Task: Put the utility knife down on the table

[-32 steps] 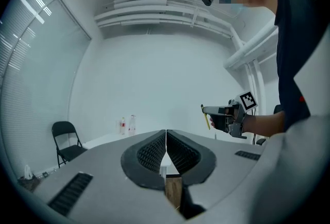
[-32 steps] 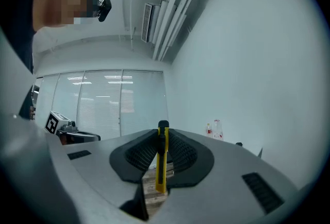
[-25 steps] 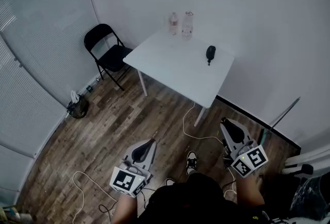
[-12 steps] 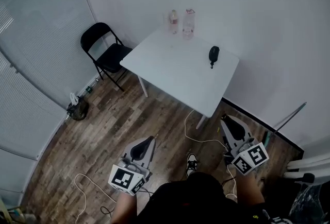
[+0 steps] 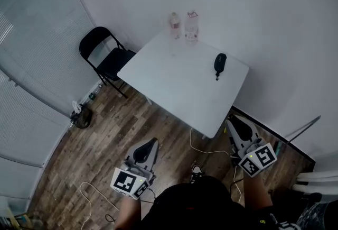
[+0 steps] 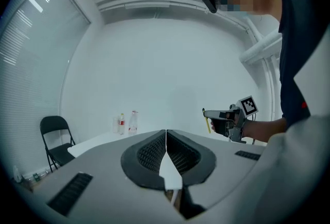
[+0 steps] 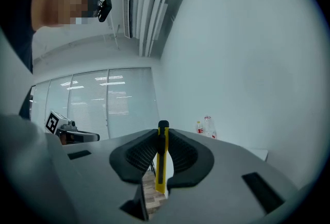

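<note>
The table (image 5: 174, 83) is brought nearer than a second ago, the yellow utility knife (image 7: 162, 161) is held clamped upright in the right gripper (image 5: 235, 124) just off its near corner, the left gripper (image 5: 149, 148) is pressed shut on nothing, and the set-down is judged close but not yet begun.

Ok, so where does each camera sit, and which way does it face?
Head view: on the person's head, looking steeply down at the white table; left gripper, right gripper and torso show.
Left gripper view: on that gripper, along its shut jaws toward the bottles and chair; the person's forearm shows.
Right gripper view: on that gripper, along jaws shut on the utility knife, toward window blinds; dark clothing shows.
Both gripper views share the bottles.
</note>
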